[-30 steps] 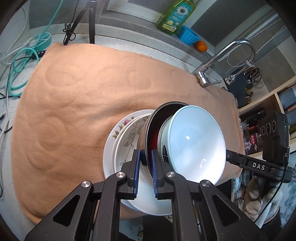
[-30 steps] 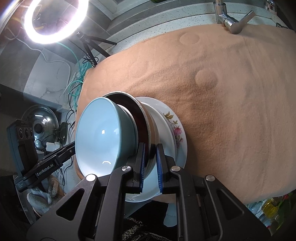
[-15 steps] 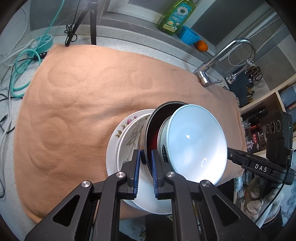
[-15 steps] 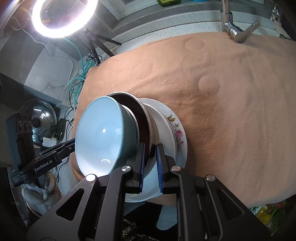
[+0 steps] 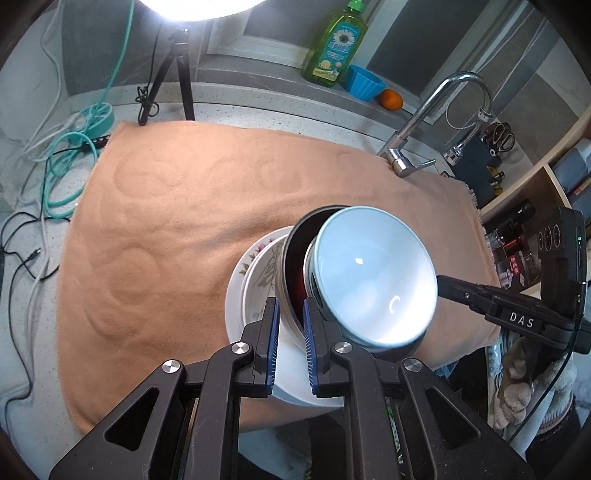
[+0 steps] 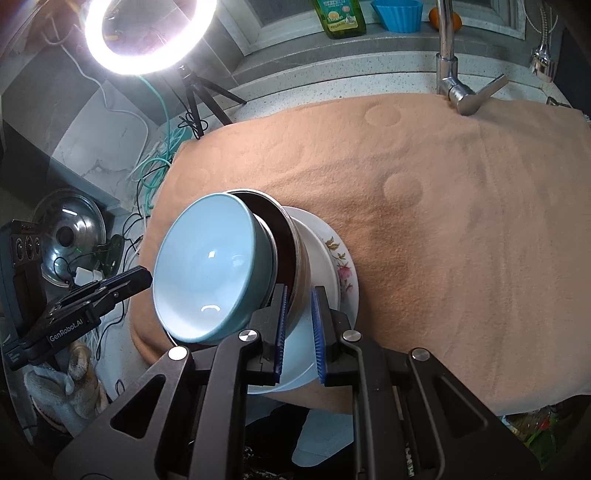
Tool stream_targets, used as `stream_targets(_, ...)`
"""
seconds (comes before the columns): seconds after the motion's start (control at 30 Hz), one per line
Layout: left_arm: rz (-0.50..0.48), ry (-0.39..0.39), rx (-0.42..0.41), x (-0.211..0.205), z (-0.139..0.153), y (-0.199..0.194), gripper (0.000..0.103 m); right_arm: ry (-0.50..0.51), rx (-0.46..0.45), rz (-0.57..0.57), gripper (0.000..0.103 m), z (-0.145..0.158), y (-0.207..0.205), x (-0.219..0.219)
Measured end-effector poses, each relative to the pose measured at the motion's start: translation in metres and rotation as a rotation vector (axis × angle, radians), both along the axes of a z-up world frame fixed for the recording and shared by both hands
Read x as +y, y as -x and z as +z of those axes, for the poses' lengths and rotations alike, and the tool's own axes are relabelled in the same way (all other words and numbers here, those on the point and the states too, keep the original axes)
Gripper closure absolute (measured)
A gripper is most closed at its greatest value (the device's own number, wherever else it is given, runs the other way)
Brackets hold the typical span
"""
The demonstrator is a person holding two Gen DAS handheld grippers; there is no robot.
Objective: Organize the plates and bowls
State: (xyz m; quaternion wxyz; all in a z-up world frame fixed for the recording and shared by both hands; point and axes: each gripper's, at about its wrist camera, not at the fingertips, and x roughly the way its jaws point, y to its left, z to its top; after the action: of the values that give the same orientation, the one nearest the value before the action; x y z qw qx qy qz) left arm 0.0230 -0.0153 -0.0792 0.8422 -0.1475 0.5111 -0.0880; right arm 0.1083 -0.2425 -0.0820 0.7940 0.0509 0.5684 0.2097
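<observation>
A light blue bowl point(image 5: 373, 277) point(image 6: 207, 266) nests in a dark steel bowl point(image 5: 295, 258) point(image 6: 275, 221), which sits on white flowered plates point(image 5: 251, 266) point(image 6: 332, 251). The stack hangs over the near edge of a tan cloth point(image 5: 166, 221) point(image 6: 461, 240). My left gripper point(image 5: 289, 310) is shut on the steel bowl's rim at the left side. On the opposite side, my right gripper point(image 6: 299, 295) is shut on the same rim. Each gripper shows in the other's view, right gripper point(image 5: 517, 317), left gripper point(image 6: 74, 321). Whether the plates rest on the cloth is unclear.
A faucet point(image 5: 436, 107) point(image 6: 447, 48) stands at the cloth's far right edge. Behind it on the ledge are a green soap bottle point(image 5: 334, 44), a blue cup point(image 5: 365, 83) and an orange point(image 5: 391, 99). A ring light point(image 6: 147, 33) on a tripod point(image 5: 177, 74) and cables point(image 5: 62, 158) lie far left.
Both grippers have risen and tilted slightly with the stack still clamped; the cloth looks farther away and more of the back ledge shows. The grips are unchanged.
</observation>
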Motion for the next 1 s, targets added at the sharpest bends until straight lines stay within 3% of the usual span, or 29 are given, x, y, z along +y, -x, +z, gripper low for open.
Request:
stream_targets(0.1, -0.011, -0.017, -0.012, -0.005, 0.002, 0.009, 0.088, 0.024, -0.034, 0.009, 0.089, 0.007, 0.008, 0.0)
stream_targets(0.23, -0.007, -0.056, -0.039, -0.009, 0.005, 0.022, 0.083, 0.056, -0.096, 0.012, 0.062, 0.016, 0.024, 0.001)
stream_targets(0.33, 0.001, -0.073, -0.06, -0.01, 0.009, 0.029, 0.073, 0.091, -0.159, 0.017, 0.06, 0.025, 0.038, 0.005)
stream_targets(0.43, 0.011, -0.104, -0.093, -0.012, 0.016, 0.034, 0.065, 0.123, -0.214, 0.024, 0.046, 0.033, 0.051, 0.01)
stream_targets(0.5, 0.021, -0.109, -0.121, -0.013, 0.022, 0.036, 0.049, 0.123, -0.243, 0.02, 0.037, 0.039, 0.056, 0.012)
stream_targets(0.67, 0.048, -0.171, -0.185, -0.019, 0.031, 0.045, 0.036, 0.142, -0.324, -0.007, 0.021, 0.051, 0.064, 0.017)
stream_targets(1.0, 0.091, -0.242, -0.203, -0.019, 0.029, 0.05, 0.032, 0.145, -0.4, -0.071, 0.016, 0.061, 0.074, 0.014)
